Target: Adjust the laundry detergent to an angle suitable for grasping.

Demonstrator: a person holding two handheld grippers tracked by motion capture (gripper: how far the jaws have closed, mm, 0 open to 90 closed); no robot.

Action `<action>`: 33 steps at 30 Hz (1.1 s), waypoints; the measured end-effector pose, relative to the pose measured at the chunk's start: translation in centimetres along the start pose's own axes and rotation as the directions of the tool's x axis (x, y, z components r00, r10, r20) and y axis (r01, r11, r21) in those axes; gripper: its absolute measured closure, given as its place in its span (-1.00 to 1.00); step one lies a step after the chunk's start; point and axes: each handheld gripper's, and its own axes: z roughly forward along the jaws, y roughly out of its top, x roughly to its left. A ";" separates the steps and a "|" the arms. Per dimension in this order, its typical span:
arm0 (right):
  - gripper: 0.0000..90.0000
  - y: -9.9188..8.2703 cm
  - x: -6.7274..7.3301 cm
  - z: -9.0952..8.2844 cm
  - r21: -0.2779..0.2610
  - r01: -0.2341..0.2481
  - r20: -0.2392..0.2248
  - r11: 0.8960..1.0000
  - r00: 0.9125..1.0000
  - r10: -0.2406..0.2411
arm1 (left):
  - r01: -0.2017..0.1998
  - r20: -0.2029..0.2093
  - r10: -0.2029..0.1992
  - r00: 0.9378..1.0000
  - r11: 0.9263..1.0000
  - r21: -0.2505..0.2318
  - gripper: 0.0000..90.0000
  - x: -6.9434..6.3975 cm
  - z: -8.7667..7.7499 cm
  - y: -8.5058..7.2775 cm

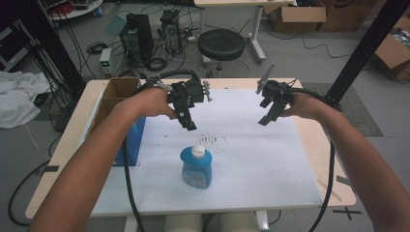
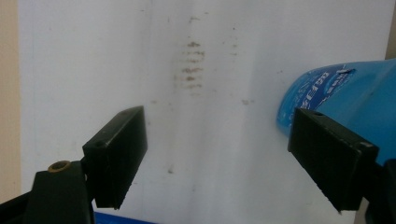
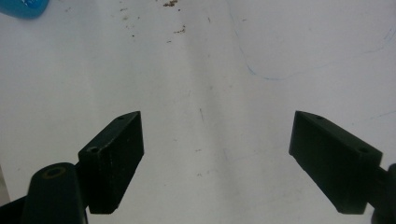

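A blue bottle (image 1: 197, 167) with a white cap stands upright on the white sheet (image 1: 251, 159) near the table's front middle. My left gripper (image 1: 186, 118) hovers above the sheet behind the bottle, jaws open and empty. In the left gripper view (image 2: 217, 156) the blue bottle (image 2: 345, 93) lies at the right, partly behind the right jaw. My right gripper (image 1: 269, 113) hangs over the sheet's right half, open, holding nothing. In the right gripper view (image 3: 215, 161) a corner of the blue bottle (image 3: 23, 7) peeks in at top left.
An open cardboard box (image 1: 113, 96) with a blue side stands at the table's left edge. Brown smudges (image 1: 210, 140) mark the sheet behind the bottle. A black stool (image 1: 221, 44), computer towers (image 1: 137, 36) and cables sit on the floor beyond the table.
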 end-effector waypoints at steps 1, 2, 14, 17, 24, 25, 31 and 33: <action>-0.61 0.0 0.0 0.0 -0.001 -0.002 0.001 1.000 1.000 0.002 | 0.001 0.001 -0.001 1.000 1.000 -0.001 -0.55 0.1 0.0 0.0; -0.61 -0.1 0.0 0.0 -0.002 -0.003 0.002 1.000 1.000 0.003 | 0.002 0.002 -0.002 1.000 1.000 -0.001 -0.55 0.1 0.0 0.0; -0.61 0.0 -0.1 0.1 0.001 -0.005 -0.002 1.000 1.000 0.005 | 0.000 0.001 0.000 1.000 1.000 0.001 -0.55 0.1 0.0 0.0; -0.61 0.0 -0.1 0.1 -0.002 -0.004 0.001 1.000 1.000 0.004 | 0.002 -0.001 -0.002 1.000 1.000 -0.001 -0.55 0.2 -0.1 -0.1; -0.62 -0.4 0.5 0.3 -0.008 -0.014 -0.001 1.000 1.000 0.014 | 0.002 -0.001 -0.002 1.000 1.000 0.000 -0.55 0.2 -0.1 -0.2; -0.61 -0.6 0.7 0.3 -0.017 -0.015 -0.006 1.000 1.000 0.014 | 0.000 -0.001 0.000 1.000 1.000 0.001 -0.55 0.3 -0.1 -0.1; -0.62 -1.0 1.9 0.3 -0.034 -0.015 -0.007 0.999 1.000 0.015 | 0.003 -0.001 -0.003 1.000 1.000 0.004 -0.55 0.4 0.1 -0.2; -0.61 -1.0 2.5 0.1 -0.042 -0.008 -0.006 0.999 1.000 0.007 | 0.003 -0.002 -0.003 1.000 1.000 0.004 -0.55 0.5 0.1 -0.3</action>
